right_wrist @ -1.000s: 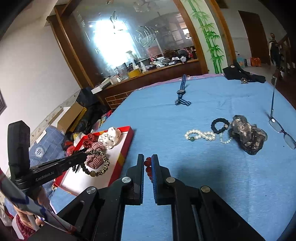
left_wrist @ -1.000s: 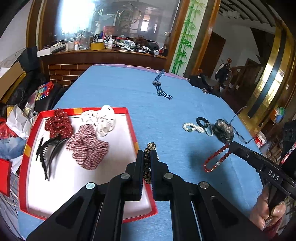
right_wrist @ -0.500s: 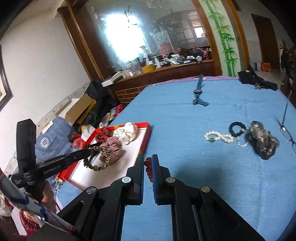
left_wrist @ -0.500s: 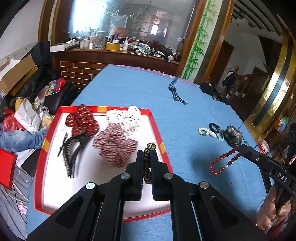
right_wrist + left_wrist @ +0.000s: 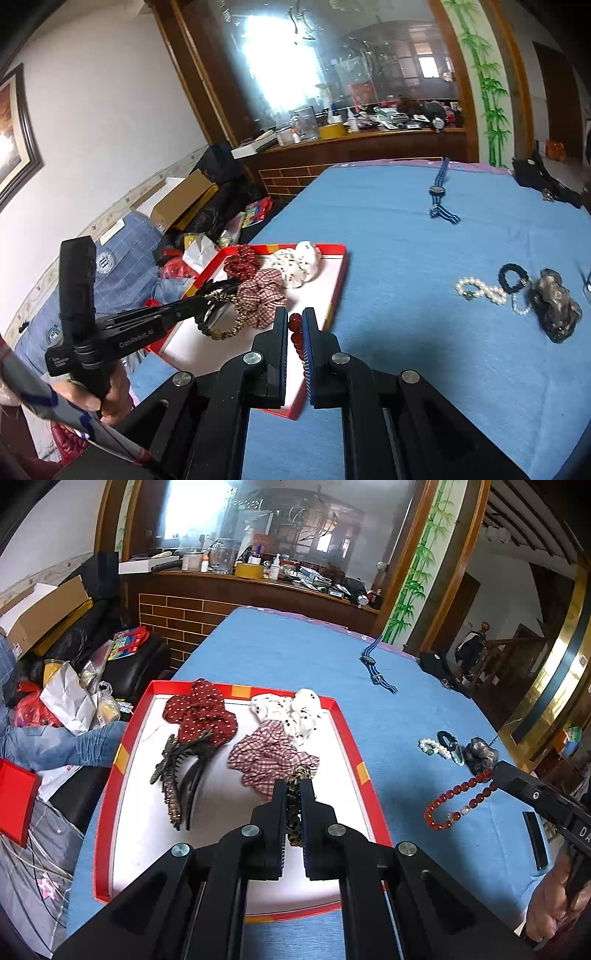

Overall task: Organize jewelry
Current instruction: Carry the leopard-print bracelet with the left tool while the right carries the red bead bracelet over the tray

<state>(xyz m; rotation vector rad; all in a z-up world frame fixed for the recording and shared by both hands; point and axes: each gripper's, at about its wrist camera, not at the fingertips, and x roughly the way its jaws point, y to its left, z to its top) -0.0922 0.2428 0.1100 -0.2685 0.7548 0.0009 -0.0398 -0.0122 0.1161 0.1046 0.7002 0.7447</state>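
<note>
Tray (image 5: 110,775) nearer now; left claw (image 5: 293,794) hides leopard bracelet (image 5: 300,773).

scrunchies (image 5: 273,760): 3 | hair claws (image 5: 181,775): 2 | tray (image 5: 110,775): 1 | watch (image 5: 373,668): 1

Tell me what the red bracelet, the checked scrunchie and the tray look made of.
Red bracelet: round glossy beads, glass or polished stone by the shine; I can't tell which. Checked scrunchie: soft woven fabric, matte, gathered into folds. Tray: likely cardboard, with thin red walls and a flat white floor.
</note>
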